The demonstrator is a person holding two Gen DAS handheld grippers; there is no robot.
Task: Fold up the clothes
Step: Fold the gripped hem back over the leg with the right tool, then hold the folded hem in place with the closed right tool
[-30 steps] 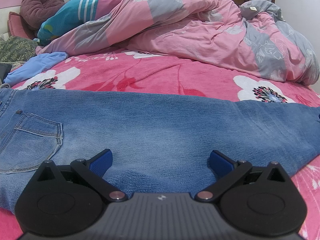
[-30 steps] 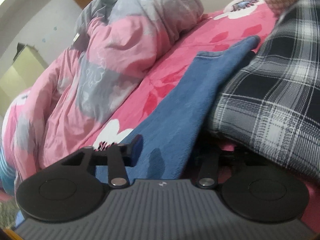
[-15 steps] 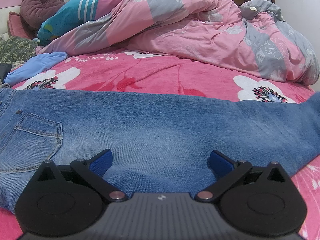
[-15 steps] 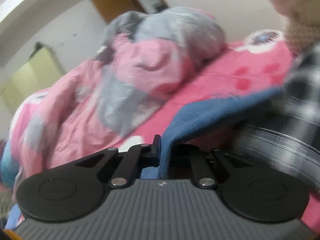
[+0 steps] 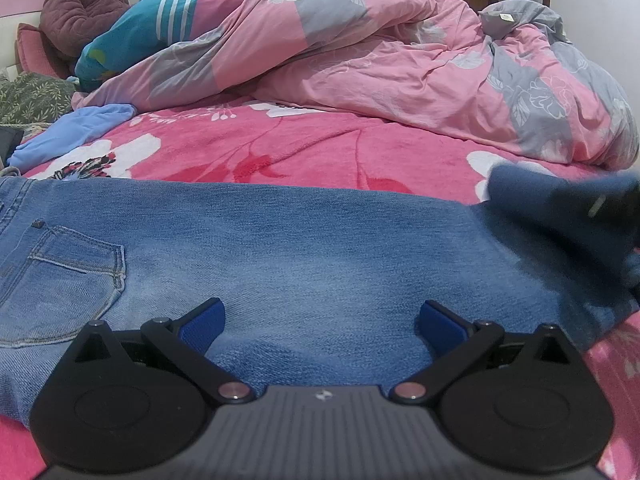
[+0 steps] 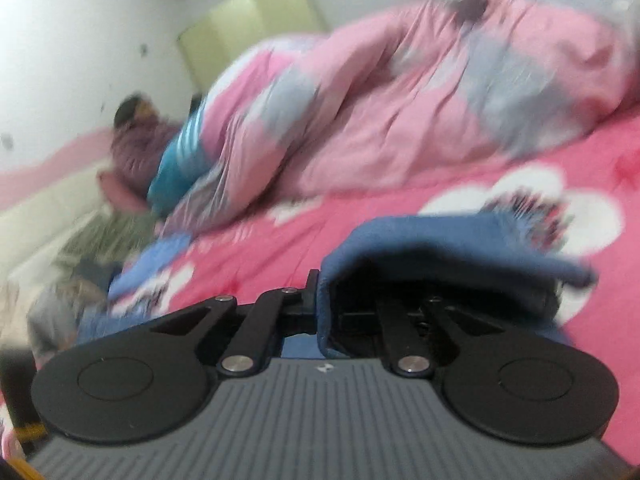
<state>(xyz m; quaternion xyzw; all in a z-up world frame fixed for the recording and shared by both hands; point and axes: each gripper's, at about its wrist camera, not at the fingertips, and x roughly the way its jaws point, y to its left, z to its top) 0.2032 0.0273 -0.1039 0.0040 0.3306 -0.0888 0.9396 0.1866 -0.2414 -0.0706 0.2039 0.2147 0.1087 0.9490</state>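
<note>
One pair of blue jeans [image 5: 280,248] lies flat across the near side of a bed [image 5: 304,152] covered in a bright pink floral blanket, seen from the left wrist. Its back pocket sits at the near left; the leg end at the far right is lifted off the bed and blurred. Open pink blanket stretches beyond the jeans to a heaped pink-and-grey quilt [image 5: 380,64] along the far side. A light blue garment [image 5: 76,136] lies at the far left, and a person in a maroon jacket [image 5: 80,12] sits at the headboard. The left gripper [image 5: 322,320] hangs released over the denim, its blue pads wide apart.

From the right wrist, the blurred view shows the right gripper [image 6: 320,304] clenched on the jeans' leg end [image 6: 440,240], the cloth draped over its right finger. Pink blanket lies beyond, the quilt [image 6: 420,100] farther off, and a pale green wardrobe [image 6: 248,28] stands against the white wall.
</note>
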